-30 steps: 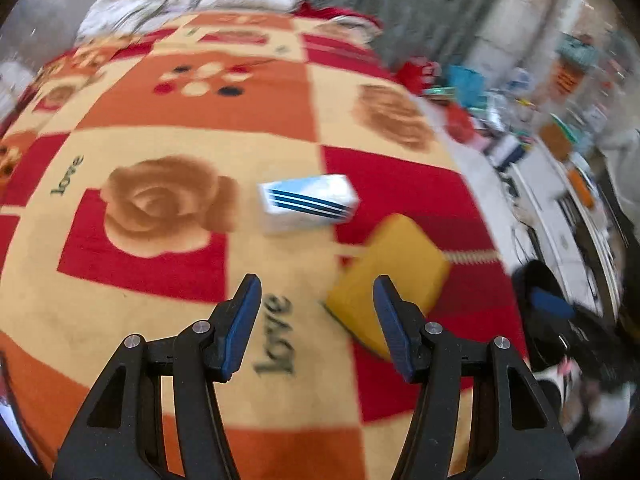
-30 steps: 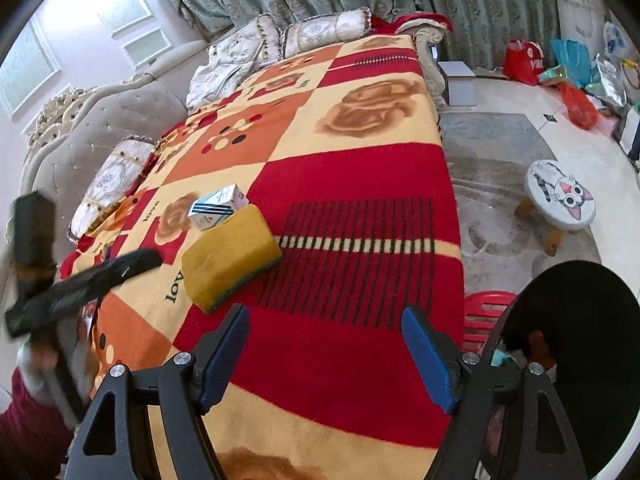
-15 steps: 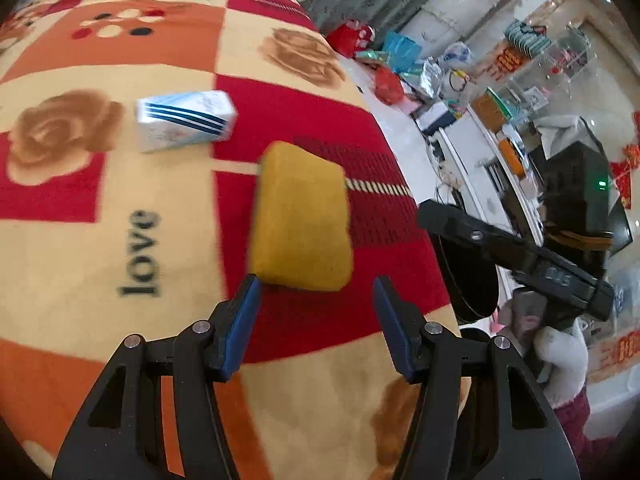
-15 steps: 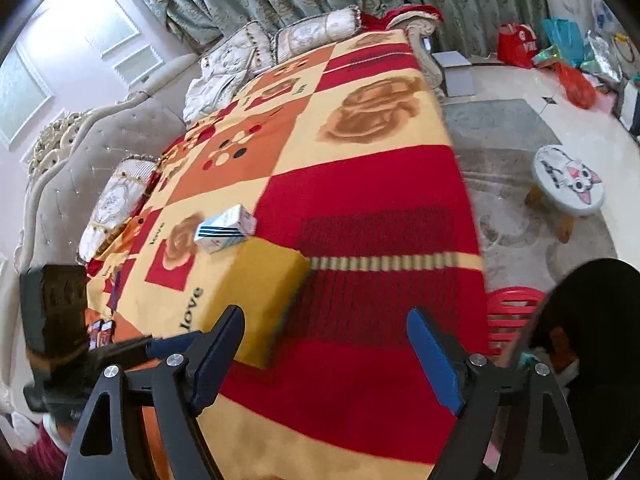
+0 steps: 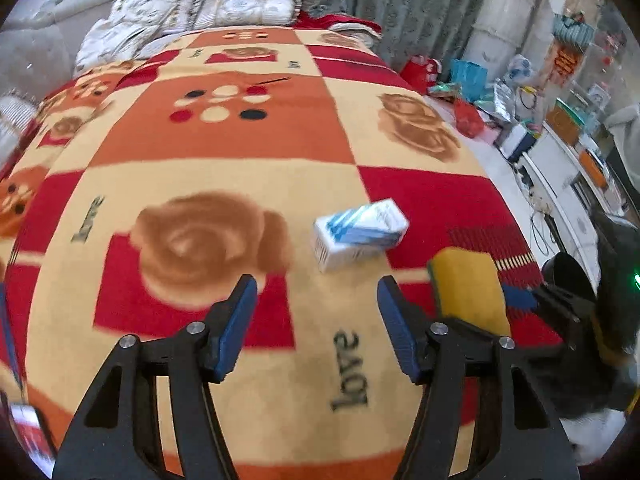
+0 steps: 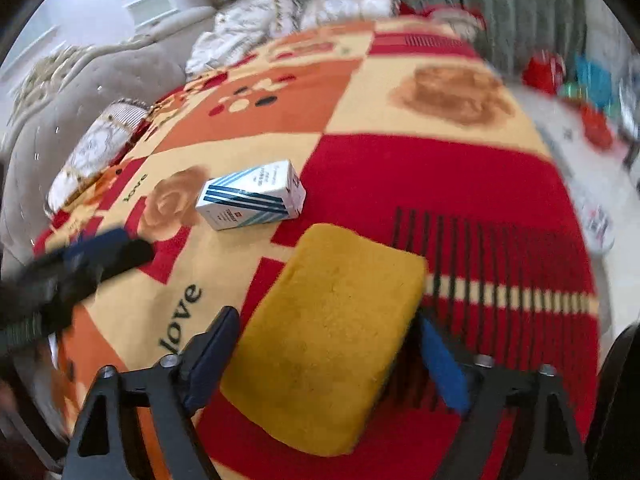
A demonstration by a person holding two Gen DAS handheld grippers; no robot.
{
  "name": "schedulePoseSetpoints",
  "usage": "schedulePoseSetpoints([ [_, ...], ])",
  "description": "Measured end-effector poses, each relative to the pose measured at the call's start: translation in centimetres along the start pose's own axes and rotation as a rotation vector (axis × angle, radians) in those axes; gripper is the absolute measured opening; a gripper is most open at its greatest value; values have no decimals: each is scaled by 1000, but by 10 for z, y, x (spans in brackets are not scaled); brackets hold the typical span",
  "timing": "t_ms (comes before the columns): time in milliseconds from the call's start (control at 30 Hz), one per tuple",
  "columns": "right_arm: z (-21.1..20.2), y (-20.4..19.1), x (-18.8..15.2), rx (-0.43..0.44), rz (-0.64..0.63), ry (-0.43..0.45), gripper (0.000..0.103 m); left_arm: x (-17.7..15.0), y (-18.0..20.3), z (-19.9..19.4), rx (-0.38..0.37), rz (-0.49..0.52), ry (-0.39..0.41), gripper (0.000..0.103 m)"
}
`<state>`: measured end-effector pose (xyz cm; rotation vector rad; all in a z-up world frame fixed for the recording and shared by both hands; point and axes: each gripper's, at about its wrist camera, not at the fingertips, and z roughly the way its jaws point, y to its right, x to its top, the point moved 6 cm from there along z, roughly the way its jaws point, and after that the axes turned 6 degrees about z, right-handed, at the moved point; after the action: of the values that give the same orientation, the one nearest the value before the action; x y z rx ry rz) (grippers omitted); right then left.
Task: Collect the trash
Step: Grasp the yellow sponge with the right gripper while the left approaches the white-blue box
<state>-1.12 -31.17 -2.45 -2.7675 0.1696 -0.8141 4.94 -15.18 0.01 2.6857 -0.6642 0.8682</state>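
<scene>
Right wrist view looks down on a bed spread with a patchwork blanket (image 6: 420, 168) of red, orange and cream squares, printed with brown roses and the word "love". A yellow sponge (image 6: 332, 332) lies flat on it between the blue pads of the right gripper (image 6: 326, 356), whose jaws are closing; the right pad sits at the sponge's edge, but blur makes it hard to tell whether either pad presses it yet. Just beyond the sponge, apart from it, a small white carton with blue stripes (image 6: 250, 196) lies on its side beside a rose. At the left edge of this view the other tool shows as a dark blurred shape. From the left wrist camera, the left gripper (image 5: 314, 326) hovers above the blanket with its jaws parting and nothing between them; the striped carton (image 5: 360, 234) lies just ahead of its tips, and the sponge (image 5: 468, 288) is off to the right with the other gripper's blue pad against its far side. Pillows (image 5: 244, 8) are heaped at the head of the bed.
</scene>
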Motion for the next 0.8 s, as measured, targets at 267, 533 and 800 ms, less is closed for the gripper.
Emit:
schedulePoseSetpoints([
  [267, -30, 40, -8, 25, 36, -28, 68, 38, 30, 43, -63, 179, -47, 64],
  [533, -20, 42, -6, 21, 50, -30, 73, 50, 39, 68, -2, 232, -99, 64],
  [800, -21, 40, -8, 28, 60, -42, 78, 50, 32, 67, 2, 265, -96, 64],
])
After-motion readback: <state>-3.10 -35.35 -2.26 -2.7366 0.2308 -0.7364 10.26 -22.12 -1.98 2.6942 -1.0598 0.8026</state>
